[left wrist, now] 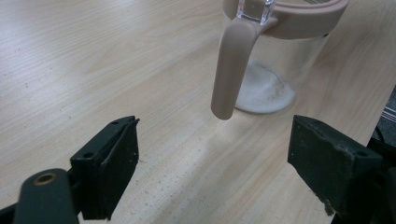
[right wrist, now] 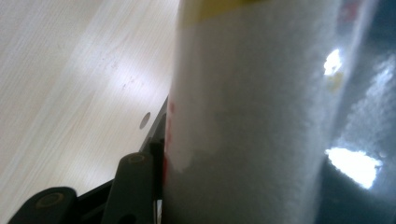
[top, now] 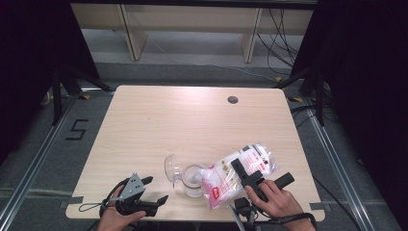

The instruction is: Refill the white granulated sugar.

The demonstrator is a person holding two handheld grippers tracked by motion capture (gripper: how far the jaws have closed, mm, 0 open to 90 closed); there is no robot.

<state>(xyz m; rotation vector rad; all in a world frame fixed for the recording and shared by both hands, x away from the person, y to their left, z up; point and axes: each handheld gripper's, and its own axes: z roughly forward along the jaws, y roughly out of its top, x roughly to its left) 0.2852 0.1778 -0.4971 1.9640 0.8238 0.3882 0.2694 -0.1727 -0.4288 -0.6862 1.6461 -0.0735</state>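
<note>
Table [top: 159,125] pale wood. Bag [top: 238,174] of white powder at 5 o'clock, tilted over jar [top: 193,180], clamped in right gripper [top: 251,179]. Left gripper [top: 153,191] at 7 o'clock, jaws apart, nothing btwn, facing jar w/ pink handle [left wrist: 231,70].

In the right gripper view, the bag [right wrist: 252,116] hides the far finger and runs past the top and bottom edges. In the left gripper view, the jar [left wrist: 275,56], beyond the fingers [left wrist: 114,158], is cut off at the top edge.
</note>
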